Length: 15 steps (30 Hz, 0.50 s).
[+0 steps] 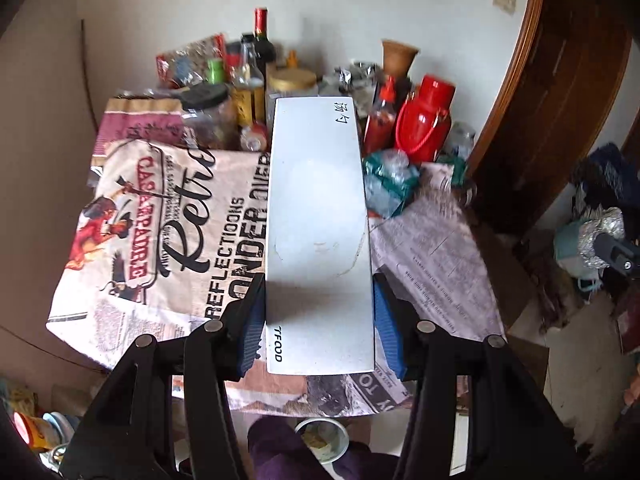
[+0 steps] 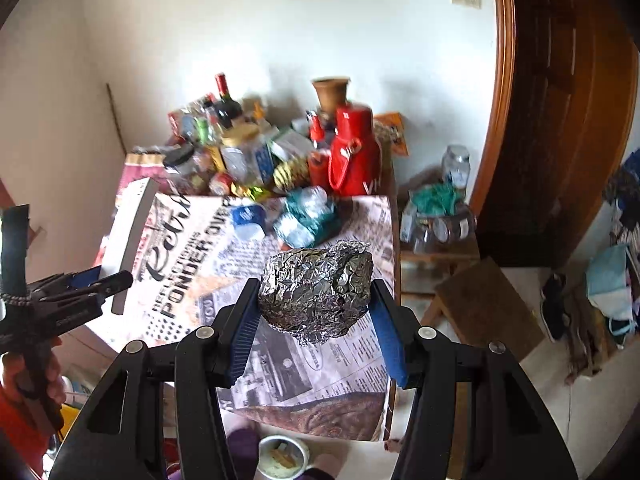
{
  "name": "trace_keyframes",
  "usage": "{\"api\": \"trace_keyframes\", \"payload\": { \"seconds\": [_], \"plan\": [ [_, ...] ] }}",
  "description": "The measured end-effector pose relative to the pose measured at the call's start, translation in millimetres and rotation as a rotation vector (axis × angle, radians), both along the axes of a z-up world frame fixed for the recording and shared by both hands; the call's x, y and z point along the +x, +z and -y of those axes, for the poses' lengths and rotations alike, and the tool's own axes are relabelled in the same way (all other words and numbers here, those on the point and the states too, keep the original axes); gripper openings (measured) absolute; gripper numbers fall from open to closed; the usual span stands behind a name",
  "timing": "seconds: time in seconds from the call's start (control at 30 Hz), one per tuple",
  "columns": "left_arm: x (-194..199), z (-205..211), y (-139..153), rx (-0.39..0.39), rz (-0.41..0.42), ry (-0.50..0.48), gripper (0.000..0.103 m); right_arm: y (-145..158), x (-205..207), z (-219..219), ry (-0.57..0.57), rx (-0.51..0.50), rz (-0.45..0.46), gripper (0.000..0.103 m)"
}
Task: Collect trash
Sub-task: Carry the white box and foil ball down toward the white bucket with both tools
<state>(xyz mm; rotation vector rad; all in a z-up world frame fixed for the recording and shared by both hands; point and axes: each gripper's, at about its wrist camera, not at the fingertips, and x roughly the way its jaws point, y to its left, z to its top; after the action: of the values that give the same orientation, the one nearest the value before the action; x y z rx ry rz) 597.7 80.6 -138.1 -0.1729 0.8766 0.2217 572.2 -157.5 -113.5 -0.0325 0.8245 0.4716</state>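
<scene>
Worktop (image 1: 436,240) under newsprint cloth, clutter at 12 o'clock. Left gripper (image 1: 320,320) clamps long white box (image 1: 316,216), lifted clear of worktop. Right gripper (image 2: 314,312) clamps crumpled foil ball (image 2: 316,288), also raised. Small bin (image 2: 280,460) at 6 o'clock, on floor.

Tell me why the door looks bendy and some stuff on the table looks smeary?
In both wrist views the fisheye lens curves the door frame. In the left wrist view the red jug and the tablecloth are smeared by motion blur, while the white box stays sharp. In the right wrist view the foil ball is crisp, the bottles behind slightly soft.
</scene>
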Motion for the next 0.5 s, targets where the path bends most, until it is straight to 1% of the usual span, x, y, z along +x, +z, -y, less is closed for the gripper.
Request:
{"api": "trace_keyframes", "payload": {
  "seconds": [0.17,0.27,0.4,0.5],
  "plan": [
    [-33,6,37,0.018,0.094,0.002,0.05,24,-27,1,0.008,0.05,0.053,0.05],
    [-57,6,56,0.036,0.154,-0.011,0.05,34,-50,-2,0.001,0.057,0.086,0.05],
    [-89,8,71,0.044,0.2,-0.042,0.05,44,-86,-10,-0.026,0.064,0.11,0.05],
    [-121,8,78,0.05,0.223,-0.076,0.05,48,-122,-16,-0.055,0.073,0.118,0.05]
  ]
}}
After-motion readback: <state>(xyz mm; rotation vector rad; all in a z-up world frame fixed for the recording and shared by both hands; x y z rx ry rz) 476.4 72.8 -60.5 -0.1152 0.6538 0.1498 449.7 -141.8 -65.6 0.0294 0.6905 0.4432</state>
